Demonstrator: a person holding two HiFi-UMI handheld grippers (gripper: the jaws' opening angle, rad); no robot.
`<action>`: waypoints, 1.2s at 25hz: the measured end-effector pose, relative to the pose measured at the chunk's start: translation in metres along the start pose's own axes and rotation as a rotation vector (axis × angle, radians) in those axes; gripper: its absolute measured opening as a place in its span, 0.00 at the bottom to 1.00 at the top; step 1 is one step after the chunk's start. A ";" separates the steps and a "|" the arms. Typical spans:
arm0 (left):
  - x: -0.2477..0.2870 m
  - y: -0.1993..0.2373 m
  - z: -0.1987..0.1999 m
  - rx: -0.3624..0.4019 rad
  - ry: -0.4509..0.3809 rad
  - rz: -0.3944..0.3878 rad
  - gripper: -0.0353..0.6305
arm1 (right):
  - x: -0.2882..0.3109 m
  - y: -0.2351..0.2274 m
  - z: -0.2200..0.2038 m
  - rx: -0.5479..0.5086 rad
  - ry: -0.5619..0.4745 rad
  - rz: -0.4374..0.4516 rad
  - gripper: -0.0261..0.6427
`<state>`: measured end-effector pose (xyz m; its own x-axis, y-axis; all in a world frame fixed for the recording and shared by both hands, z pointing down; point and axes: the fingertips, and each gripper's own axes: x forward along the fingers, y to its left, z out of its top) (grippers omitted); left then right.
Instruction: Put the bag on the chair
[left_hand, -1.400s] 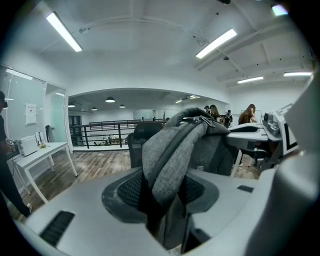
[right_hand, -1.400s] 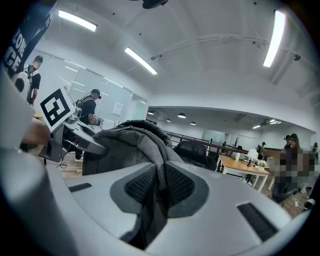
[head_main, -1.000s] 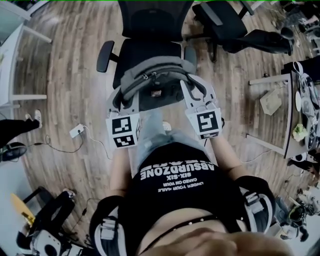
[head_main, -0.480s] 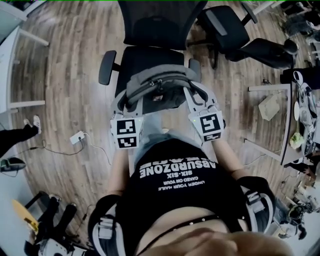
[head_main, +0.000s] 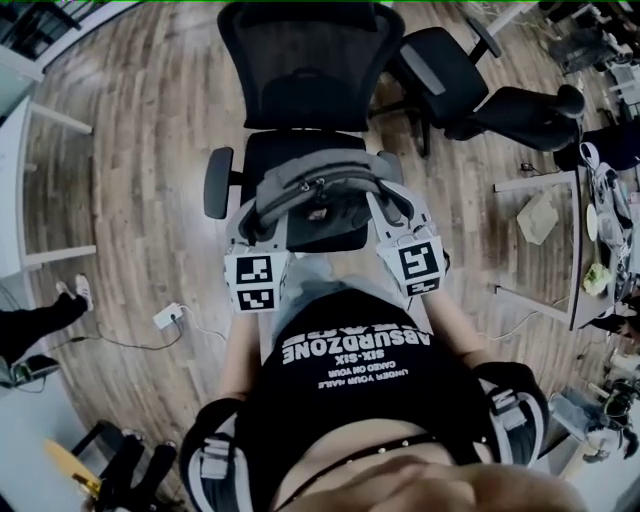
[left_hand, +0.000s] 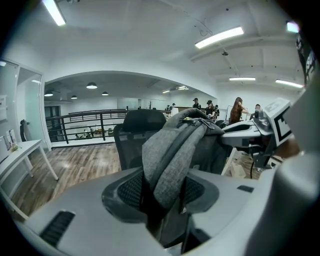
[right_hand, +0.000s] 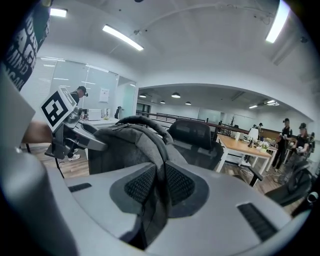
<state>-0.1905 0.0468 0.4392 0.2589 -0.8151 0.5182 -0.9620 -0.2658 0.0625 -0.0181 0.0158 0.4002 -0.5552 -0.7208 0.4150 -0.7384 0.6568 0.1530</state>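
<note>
Head view: grey bag (head_main: 325, 190), zip uppermost, held level between two grippers over the front of the seat of a black mesh-backed office chair (head_main: 300, 60); contact between bag and seat cannot be told; left gripper (head_main: 243, 218) clamped on the bag's left end, right gripper (head_main: 398, 208) clamped on its right end, a marker cube carried behind each; a second black chair (head_main: 440, 60) and a third (head_main: 520, 100) stood behind and to the right on the wooden floor (head_main: 130, 130); a white power strip (head_main: 168, 316) with its cable laid on the floor at left; a cluttered desk (head_main: 582, 230) at the right edge. Left gripper view: a thick fold of the grey fabric pinched between the mesh pads (left_hand: 127, 190), the jaws kept moderately apart by it and pressed against both of its sides; the rest of the bag seen rising ahead of the jaws, with the chair's backrest just behind it; a black railing (left_hand: 85, 122) and a white table (left_hand: 20, 150) beyond at left; several people (left_hand: 237, 110) stood far off at right. Right gripper view: a thinner fold of the bag gripped between jaws set only narrowly apart, both pads touching the cloth; the bag's body and a dark strap seen ahead and to the left, the chair just beyond; a wooden table (right_hand: 245, 145) at right, with further people near it.
</note>
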 end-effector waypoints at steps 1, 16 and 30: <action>0.005 0.004 0.003 0.004 0.001 -0.007 0.32 | 0.006 -0.002 0.002 0.003 0.004 -0.008 0.14; 0.060 0.043 0.091 0.056 -0.075 -0.035 0.32 | 0.060 -0.059 0.063 -0.011 -0.101 -0.101 0.14; 0.105 0.024 0.145 0.023 -0.086 0.059 0.32 | 0.084 -0.138 0.092 -0.059 -0.193 -0.025 0.14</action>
<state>-0.1739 -0.1200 0.3714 0.2092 -0.8706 0.4452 -0.9738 -0.2269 0.0140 0.0021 -0.1558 0.3309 -0.6041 -0.7626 0.2315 -0.7324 0.6457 0.2159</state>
